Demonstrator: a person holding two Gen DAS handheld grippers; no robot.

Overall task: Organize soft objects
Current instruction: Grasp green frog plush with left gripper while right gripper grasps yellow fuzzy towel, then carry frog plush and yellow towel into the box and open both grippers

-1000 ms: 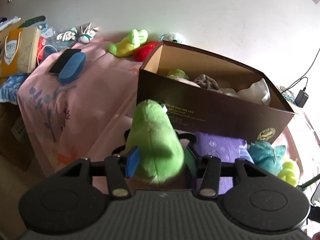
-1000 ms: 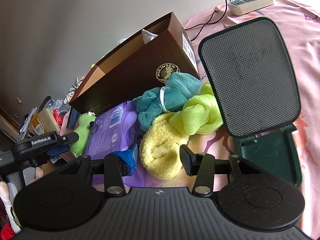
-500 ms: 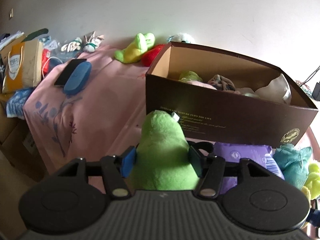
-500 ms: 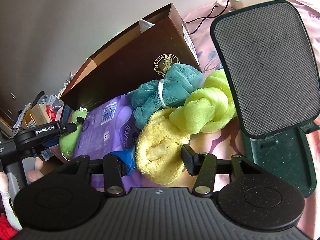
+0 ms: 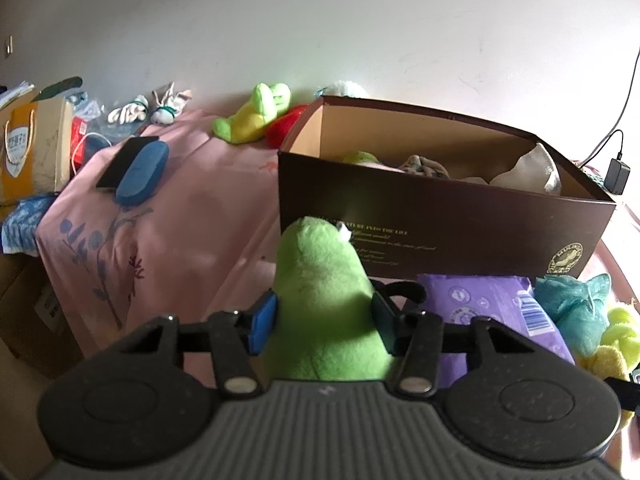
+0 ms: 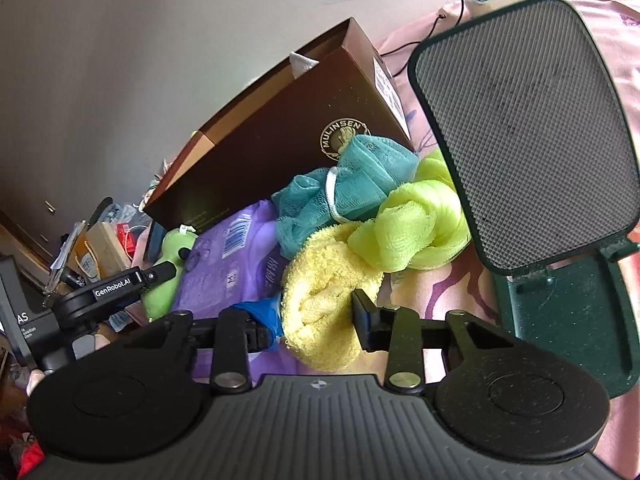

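Left hand-held gripper [image 5: 323, 318]: being squeezed shut on the green plush toy [image 5: 320, 300], held just before the brown box [image 5: 440, 236].
Right hand-held gripper [image 6: 316, 318]: being squeezed shut on the yellow towel [image 6: 324, 300].

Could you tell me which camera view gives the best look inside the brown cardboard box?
The left wrist view: it looks over the brown cardboard box's front wall at soft items inside. The right wrist view shows that box mostly from outside, with only white material poking above its rim.
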